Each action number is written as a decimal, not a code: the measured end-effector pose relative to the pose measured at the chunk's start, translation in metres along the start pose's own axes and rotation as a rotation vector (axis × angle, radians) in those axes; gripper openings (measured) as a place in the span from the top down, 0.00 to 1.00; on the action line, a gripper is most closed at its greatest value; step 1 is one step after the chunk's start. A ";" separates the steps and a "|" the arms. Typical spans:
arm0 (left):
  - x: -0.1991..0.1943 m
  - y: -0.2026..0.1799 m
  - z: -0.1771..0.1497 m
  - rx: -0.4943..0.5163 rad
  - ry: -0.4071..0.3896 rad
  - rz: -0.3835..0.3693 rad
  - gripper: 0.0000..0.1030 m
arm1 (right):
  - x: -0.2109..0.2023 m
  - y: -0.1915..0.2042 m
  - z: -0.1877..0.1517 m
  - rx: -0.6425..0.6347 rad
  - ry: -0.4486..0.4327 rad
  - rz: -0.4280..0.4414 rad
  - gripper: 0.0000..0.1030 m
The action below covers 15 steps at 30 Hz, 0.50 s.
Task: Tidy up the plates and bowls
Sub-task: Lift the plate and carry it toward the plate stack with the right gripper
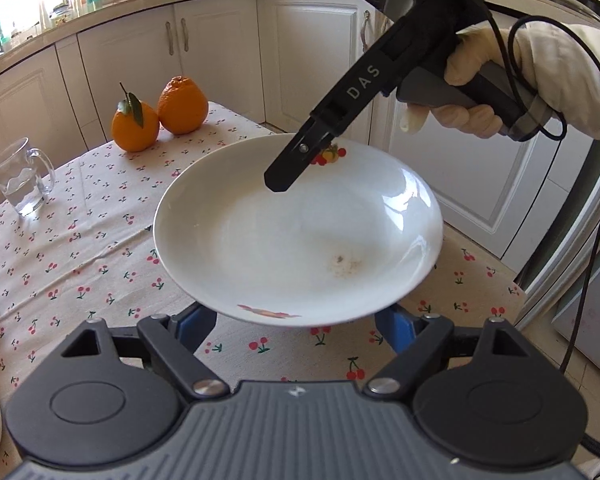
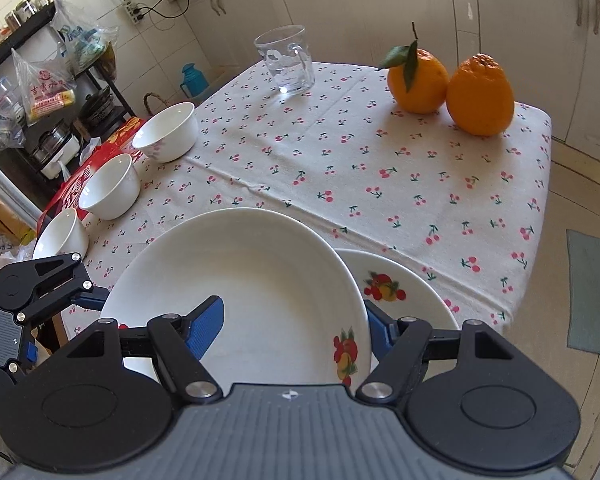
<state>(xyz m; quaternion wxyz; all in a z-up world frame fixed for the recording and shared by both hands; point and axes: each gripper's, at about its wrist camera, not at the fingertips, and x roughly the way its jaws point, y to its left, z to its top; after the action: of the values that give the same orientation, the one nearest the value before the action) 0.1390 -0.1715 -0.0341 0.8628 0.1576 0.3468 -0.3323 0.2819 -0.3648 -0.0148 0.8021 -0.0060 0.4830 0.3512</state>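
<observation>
A white plate with fruit prints (image 1: 300, 232) is lifted and tilted above the cherry-print tablecloth. My right gripper (image 2: 296, 324) grips its rim, one blue finger (image 2: 206, 326) inside the dish and the other outside; in the left wrist view its black finger (image 1: 296, 160) rests on the far rim. A second fruit-print plate (image 2: 400, 292) lies on the table under it. My left gripper (image 1: 296, 322) is open below the plate's near edge, fingers wide apart, and shows at the left of the right wrist view (image 2: 44, 280). Three white bowls (image 2: 166, 132), (image 2: 110, 186), (image 2: 62, 236) stand in a row at the table's left edge.
A glass mug with water (image 2: 286, 64) and two oranges (image 2: 480, 94) stand at the far side of the table (image 2: 340, 160). White kitchen cabinets (image 1: 204, 52) lie beyond. A rack with bags and pots (image 2: 40, 92) stands left of the table.
</observation>
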 end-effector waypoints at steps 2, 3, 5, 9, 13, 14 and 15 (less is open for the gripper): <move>0.002 -0.002 0.001 0.006 0.001 -0.001 0.17 | -0.001 -0.005 -0.005 0.014 -0.004 -0.004 0.24; 0.004 -0.003 0.002 0.013 -0.002 0.001 0.17 | -0.001 -0.007 -0.007 0.020 -0.005 -0.007 0.24; 0.005 -0.005 0.003 0.024 -0.006 0.005 0.17 | -0.002 -0.012 -0.012 0.035 -0.014 -0.006 0.24; 0.007 -0.007 0.005 0.045 -0.005 0.008 0.17 | -0.004 -0.018 -0.017 0.057 -0.035 0.002 0.24; 0.008 -0.008 0.006 0.058 -0.009 -0.002 0.17 | -0.006 -0.022 -0.022 0.073 -0.046 0.004 0.24; 0.008 -0.008 0.006 0.062 -0.011 -0.003 0.17 | -0.006 -0.023 -0.023 0.078 -0.048 0.004 0.24; 0.009 -0.008 0.006 0.067 -0.013 -0.003 0.17 | -0.006 -0.024 -0.025 0.084 -0.049 0.003 0.24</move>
<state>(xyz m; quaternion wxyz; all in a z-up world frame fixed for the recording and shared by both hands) 0.1414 -0.1847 -0.0366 0.8588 0.1837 0.3302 -0.3460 0.2749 -0.3951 -0.0315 0.8128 0.0371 0.4775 0.3316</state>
